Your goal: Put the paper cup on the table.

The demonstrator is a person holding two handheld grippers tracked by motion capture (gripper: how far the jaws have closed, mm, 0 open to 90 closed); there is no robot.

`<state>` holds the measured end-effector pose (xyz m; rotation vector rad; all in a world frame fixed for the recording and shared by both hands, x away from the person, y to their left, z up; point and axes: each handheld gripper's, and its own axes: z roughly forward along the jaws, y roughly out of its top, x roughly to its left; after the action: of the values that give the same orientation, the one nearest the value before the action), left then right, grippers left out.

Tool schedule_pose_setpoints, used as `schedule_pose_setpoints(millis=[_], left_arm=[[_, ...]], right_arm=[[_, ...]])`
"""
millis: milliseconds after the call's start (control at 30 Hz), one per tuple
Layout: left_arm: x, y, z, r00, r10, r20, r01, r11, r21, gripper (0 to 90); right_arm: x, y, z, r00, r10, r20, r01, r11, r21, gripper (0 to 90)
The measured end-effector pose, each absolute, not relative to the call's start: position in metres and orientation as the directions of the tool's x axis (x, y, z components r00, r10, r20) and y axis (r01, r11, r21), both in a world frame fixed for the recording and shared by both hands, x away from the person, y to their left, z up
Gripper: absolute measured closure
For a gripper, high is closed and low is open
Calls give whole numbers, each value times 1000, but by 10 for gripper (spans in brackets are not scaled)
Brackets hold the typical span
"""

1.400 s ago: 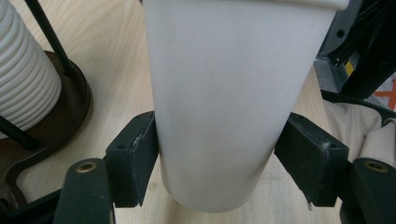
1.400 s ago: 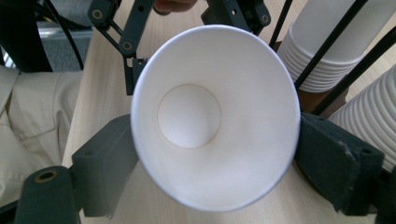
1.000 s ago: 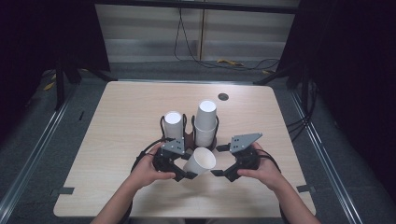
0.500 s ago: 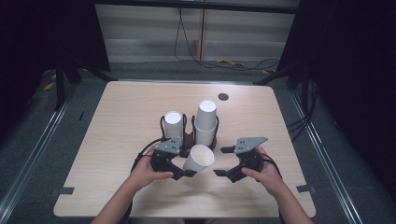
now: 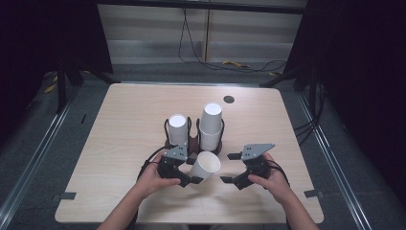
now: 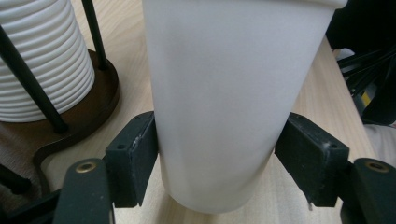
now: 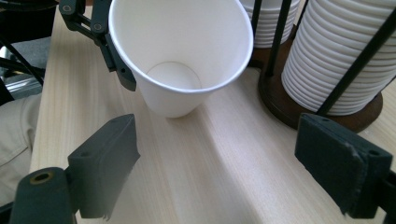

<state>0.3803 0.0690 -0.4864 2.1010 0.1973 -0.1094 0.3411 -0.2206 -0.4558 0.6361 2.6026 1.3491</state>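
Nearest you, your left gripper [image 5: 191, 181] has its fingers [image 6: 133, 158] clamped on the lower wall of a single white paper cup [image 5: 205, 166], one pad on each side, as the left gripper view shows. The cup is tilted: its long axis leans away from that gripper, its open mouth turned up and toward your right hand, its base down at the pads close to the tabletop [image 5: 124, 124]. In the right gripper view you look straight into the mouth and see the round bottom inside.

Your right gripper [image 5: 231, 167] sits just to the right of the cup, its fingers [image 7: 105, 163] spread wide with nothing between them and clear of the cup.

Just beyond the cup stands a dark wire cup holder [image 5: 194, 143] on a brown base, carrying two upright stacks of white cups: a shorter stack [image 5: 177, 128] on the left and a taller stack [image 5: 211, 125] on the right, rims upward.

The tabletop is pale wood with rounded corners and a small dark round grommet [image 5: 229, 99] near its far edge. Past it lie grey floor, loose cables [image 5: 239, 64] and a pale wall panel, with black drapes at both sides.
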Motion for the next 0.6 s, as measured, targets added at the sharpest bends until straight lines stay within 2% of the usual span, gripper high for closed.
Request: schedule_pose_setpoints(millis=[300,600], left_arm=[[381,70,-488,982,110,-153,188,-520,833,308],[379,68,-483,982,87,-165,186,-477,859,307]], right_arm=[[342,-217,-456,-903,425,70,299,501,812,131],[342,-209,-452,-894,419,159,339,399,852,130]])
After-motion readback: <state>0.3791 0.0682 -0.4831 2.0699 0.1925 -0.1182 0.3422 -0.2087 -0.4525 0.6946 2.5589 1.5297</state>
